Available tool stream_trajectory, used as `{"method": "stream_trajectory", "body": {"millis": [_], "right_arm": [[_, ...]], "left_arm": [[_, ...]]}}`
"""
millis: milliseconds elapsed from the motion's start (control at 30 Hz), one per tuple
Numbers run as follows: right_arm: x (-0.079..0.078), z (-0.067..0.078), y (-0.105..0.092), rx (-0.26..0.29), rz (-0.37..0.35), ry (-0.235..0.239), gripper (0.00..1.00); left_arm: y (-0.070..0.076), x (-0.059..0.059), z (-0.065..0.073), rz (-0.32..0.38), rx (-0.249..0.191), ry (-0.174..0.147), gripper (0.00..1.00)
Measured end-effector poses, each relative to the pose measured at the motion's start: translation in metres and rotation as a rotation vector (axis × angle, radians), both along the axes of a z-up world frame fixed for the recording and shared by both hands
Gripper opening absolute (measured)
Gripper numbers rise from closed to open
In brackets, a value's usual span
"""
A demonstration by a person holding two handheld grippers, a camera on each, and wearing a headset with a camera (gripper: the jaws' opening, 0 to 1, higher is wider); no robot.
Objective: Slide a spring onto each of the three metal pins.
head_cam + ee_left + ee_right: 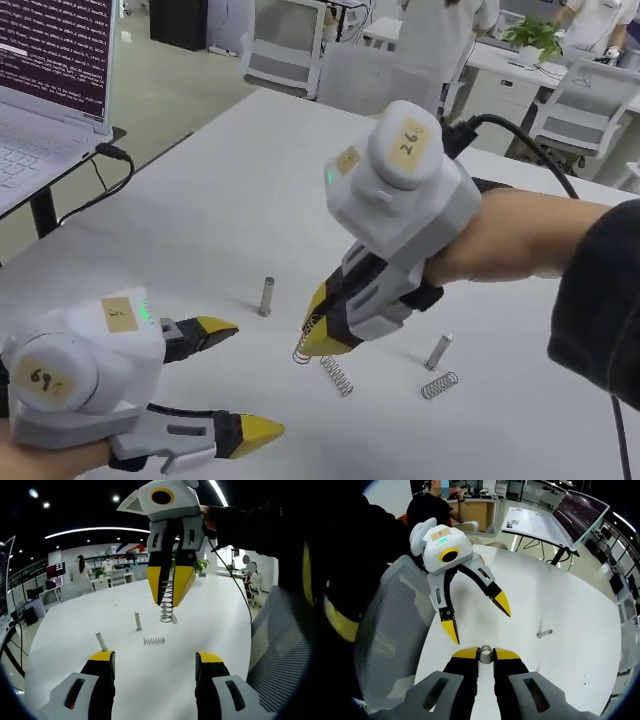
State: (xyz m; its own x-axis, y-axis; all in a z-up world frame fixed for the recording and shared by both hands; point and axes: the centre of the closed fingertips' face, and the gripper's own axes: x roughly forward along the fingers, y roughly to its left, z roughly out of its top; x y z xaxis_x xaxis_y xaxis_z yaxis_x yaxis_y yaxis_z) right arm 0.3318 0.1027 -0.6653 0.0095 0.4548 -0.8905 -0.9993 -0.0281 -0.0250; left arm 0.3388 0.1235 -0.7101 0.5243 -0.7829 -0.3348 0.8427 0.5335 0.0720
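My right gripper (318, 340) hangs over the middle of the white table (200, 220), shut on a small steel spring (303, 348) that dangles from its yellow tips. In the left gripper view the held spring (166, 604) hangs just above the tabletop. One metal pin (266, 297) stands upright left of it. A second pin (438, 352) leans to the right. Two loose springs (337, 375) (439, 385) lie nearby. My left gripper (245, 378) is open at the near left, holding nothing.
An open laptop (45, 80) sits on a side stand at the far left, its cable (110, 160) trailing. Office chairs (370, 75) stand past the table's far edge. A mesh chair (390, 630) is beside the table.
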Motion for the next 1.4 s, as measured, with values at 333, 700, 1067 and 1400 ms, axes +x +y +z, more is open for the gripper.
{"method": "stream_trajectory", "body": {"millis": [333,700,1067,1400], "right_arm": [[0.023,0.006,0.003,0.014,-0.026,-0.007,0.08],[0.070,0.013,0.012,0.075,-0.122,-0.071,0.08],[0.099,0.007,0.022,0.084,-0.159,-0.085,0.08],[0.126,-0.008,0.030,0.082,-0.194,-0.090,0.08]], "left_arm": [[0.015,0.005,-0.008,0.071,-0.016,0.018,0.65],[0.020,0.005,-0.009,0.090,-0.014,0.014,0.64],[0.024,0.003,-0.011,0.102,-0.017,0.020,0.64],[0.025,0.001,-0.015,0.103,-0.002,0.021,0.63]]}}
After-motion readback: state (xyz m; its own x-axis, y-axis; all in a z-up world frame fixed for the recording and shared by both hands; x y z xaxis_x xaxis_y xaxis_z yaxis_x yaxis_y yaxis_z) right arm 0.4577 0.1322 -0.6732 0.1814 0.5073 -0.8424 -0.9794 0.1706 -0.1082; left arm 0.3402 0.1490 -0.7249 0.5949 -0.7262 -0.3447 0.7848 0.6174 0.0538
